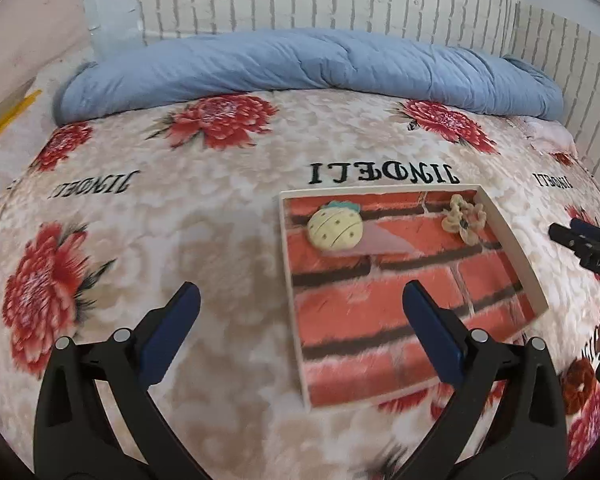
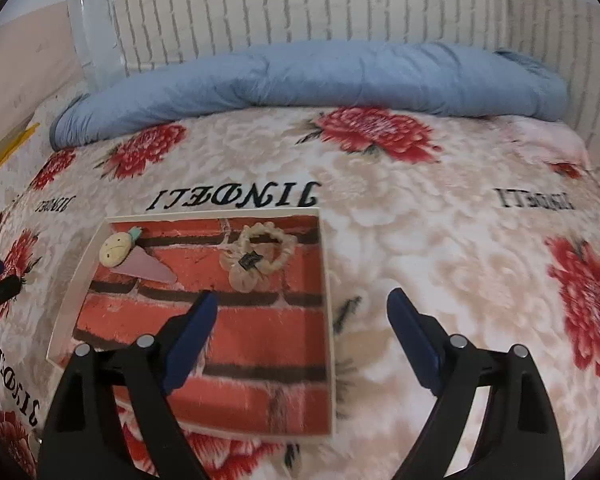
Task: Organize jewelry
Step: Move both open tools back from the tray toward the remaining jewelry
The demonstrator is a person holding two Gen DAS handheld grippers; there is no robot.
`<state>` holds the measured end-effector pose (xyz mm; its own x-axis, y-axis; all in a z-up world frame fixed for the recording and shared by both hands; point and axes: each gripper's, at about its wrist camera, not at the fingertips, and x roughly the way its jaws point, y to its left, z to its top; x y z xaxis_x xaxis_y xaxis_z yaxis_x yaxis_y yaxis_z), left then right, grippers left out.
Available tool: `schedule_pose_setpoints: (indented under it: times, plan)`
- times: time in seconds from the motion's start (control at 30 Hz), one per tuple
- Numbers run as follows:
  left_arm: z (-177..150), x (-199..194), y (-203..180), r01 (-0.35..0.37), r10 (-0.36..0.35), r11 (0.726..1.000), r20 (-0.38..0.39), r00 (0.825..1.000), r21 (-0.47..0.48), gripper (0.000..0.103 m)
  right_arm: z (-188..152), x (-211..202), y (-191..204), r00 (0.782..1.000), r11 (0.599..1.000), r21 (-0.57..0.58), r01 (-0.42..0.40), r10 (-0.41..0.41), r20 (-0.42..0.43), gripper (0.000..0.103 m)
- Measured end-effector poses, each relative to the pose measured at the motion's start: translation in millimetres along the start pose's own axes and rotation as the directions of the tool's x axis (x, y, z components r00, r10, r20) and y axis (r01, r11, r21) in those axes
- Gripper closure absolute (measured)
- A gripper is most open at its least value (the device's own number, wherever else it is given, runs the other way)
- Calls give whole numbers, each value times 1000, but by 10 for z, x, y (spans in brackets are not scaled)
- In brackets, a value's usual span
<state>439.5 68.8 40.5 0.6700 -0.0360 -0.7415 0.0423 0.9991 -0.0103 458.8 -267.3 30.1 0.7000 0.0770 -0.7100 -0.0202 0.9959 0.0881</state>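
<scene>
A shallow white-rimmed tray [image 1: 516, 240] with a red brick-print bottom lies on the flowered bedspread; it also shows in the right wrist view [image 2: 327, 320]. In its far part lie a pale yellow pineapple hair clip [image 1: 335, 229] [image 2: 115, 250] with a pink base and a cream scrunchie with a flower [image 1: 464, 218] [image 2: 260, 256]. My left gripper [image 1: 300, 320] is open and empty, above the tray's near left edge. My right gripper [image 2: 302, 316] is open and empty, above the tray's near right edge. The right gripper's tips [image 1: 576, 236] show at the left wrist view's right edge.
A rolled blue quilt [image 1: 308, 68] [image 2: 320, 76] lies across the far side of the bed against a white brick-pattern wall [image 2: 300, 4]. The flowered bedspread [image 1: 160, 240] [image 2: 460, 248] stretches on both sides of the tray. A brown object [image 1: 580, 384] sits at the right edge.
</scene>
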Motion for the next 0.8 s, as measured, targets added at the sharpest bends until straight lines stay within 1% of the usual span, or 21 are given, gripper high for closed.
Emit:
schedule_pose_setpoints:
  times: [0.2, 0.3, 0.4, 0.6, 0.8]
  plan:
    - [-271, -455, 159, -16, 17, 999, 22, 1000, -31, 5, -306, -493, -80, 999, 1000, 12, 19, -20, 39, 17]
    - [-427, -621, 190, -19, 20, 999, 28, 999, -47, 5, -493, -672, -126, 999, 999, 24, 29, -30, 29, 17]
    - [-614, -763, 185, -16, 18, 998, 31, 999, -57, 5, -701, -873, -108, 998, 999, 8, 52, -53, 29, 17]
    - [-975, -997, 151, -36, 37, 999, 38, 999, -31, 5, -1065, -1168, -63, 996, 997, -20, 75, -74, 44, 16]
    - [-1350, -1106, 119, -58, 58, 998, 53, 997, -1, 5, -1450, -1271, -54, 995, 996, -10, 85, -85, 59, 16]
